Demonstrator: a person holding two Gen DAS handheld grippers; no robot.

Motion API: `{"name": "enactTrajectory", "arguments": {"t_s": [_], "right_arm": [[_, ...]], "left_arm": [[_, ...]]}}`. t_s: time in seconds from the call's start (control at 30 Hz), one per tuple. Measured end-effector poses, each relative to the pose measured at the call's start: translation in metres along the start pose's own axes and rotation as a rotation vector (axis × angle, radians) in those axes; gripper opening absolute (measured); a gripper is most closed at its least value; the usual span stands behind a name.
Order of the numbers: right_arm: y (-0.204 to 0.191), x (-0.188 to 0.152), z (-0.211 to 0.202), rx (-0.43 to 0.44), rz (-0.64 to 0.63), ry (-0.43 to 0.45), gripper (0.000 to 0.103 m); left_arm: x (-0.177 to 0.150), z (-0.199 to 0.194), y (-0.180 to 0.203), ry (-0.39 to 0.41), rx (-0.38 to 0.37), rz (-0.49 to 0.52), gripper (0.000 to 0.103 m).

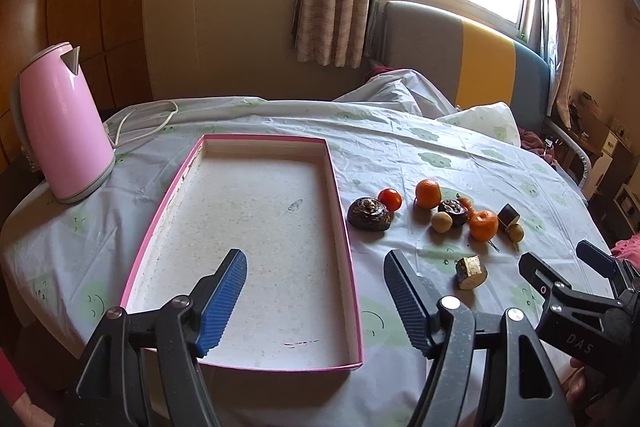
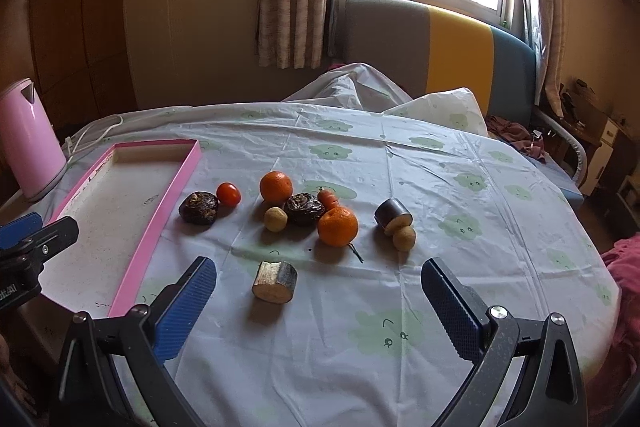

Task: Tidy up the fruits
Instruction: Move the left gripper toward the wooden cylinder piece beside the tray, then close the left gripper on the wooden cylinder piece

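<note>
A shallow pink-rimmed box [image 1: 344, 227] [image 2: 176, 195] lies on the table with nothing in it. My left gripper [image 1: 316, 267] hangs open over its near right part, nothing between the fingers. To the right of the box lie a dark wrinkled fruit [image 1: 369, 214] [image 2: 198, 207], a small red tomato [image 1: 390, 199] [image 2: 229, 194], two oranges [image 1: 428, 193] [image 2: 338, 226], a second dark fruit [image 2: 304, 209], two small tan fruits [image 2: 275, 219] and two cut dark-skinned chunks [image 2: 275, 281] [image 1: 471, 272]. My right gripper [image 2: 320, 277] stands open just behind the nearer chunk, not touching it.
A pink electric kettle [image 1: 60, 123] [image 2: 28, 147] with a white cord [image 1: 148, 123] stands left of the box. The table wears a pale cloth [image 2: 440, 227] printed with green clouds. A bed with a grey, yellow and blue headboard [image 1: 460, 55] lies behind, under a window.
</note>
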State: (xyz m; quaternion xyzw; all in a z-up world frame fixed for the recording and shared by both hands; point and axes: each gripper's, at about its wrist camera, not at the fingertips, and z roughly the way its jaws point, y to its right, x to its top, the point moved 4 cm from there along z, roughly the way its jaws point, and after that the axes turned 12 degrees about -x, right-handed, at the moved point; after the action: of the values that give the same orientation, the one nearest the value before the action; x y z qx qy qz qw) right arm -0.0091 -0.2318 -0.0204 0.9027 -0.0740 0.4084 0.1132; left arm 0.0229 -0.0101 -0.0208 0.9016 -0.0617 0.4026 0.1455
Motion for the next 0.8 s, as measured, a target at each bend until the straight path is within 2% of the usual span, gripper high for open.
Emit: {"name": "enactTrajectory", "arguments": {"t_s": [0.47,0.7,0.8], "right_arm": [[0.028,-0.008,0.02,-0.046,0.032,-0.053,0.103],[0.048,-0.017,0.029,-0.068,0.064,-0.087,0.102],[0.055,-0.019,0.032,-0.064,0.078,-0.101,0.091]], "left_arm": [[-0.004,0.009,0.013,-0.042,-0.06,0.031,0.072],[-0.005,0.022,0.04,-0.108,-0.188,0.097,0.072],[-0.008,0.036,0.059,-0.152,-0.251,0.146,0.069]]}}
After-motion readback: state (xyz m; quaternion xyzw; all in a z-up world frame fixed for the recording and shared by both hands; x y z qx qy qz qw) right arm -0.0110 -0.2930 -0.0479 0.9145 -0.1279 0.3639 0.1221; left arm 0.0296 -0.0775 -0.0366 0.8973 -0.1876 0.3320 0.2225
